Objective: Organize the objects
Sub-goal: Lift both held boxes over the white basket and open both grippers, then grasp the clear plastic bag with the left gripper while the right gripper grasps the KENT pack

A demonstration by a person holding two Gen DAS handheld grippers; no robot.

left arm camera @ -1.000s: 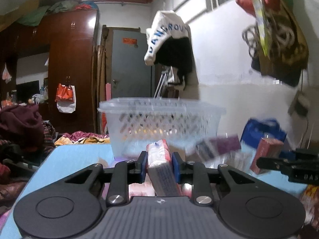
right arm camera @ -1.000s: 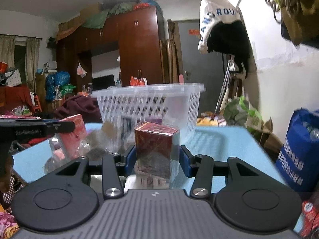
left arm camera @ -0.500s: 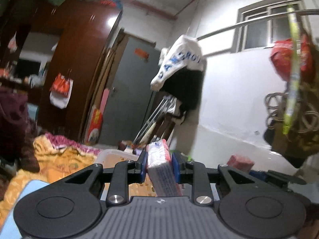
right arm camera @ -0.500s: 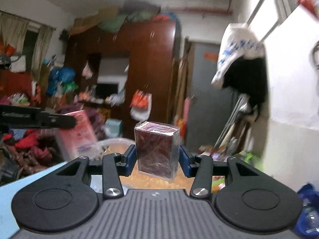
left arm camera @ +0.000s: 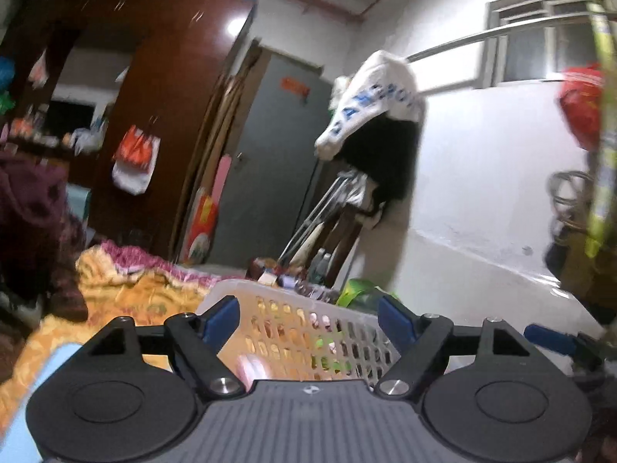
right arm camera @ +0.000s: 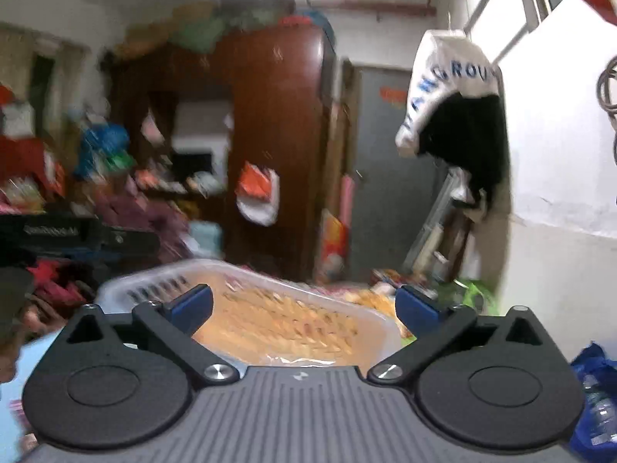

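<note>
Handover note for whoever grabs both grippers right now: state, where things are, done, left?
Left gripper: open, empty, over the white perforated plastic basket.
Right gripper: open, empty, over the same basket.
A blurred pink-and-white item shows low inside the basket, just ahead of the left gripper.
Done: neither gripper holds anything.
Left: probably fetch whatever remains on the light blue table; none of that is in view now.
</note>
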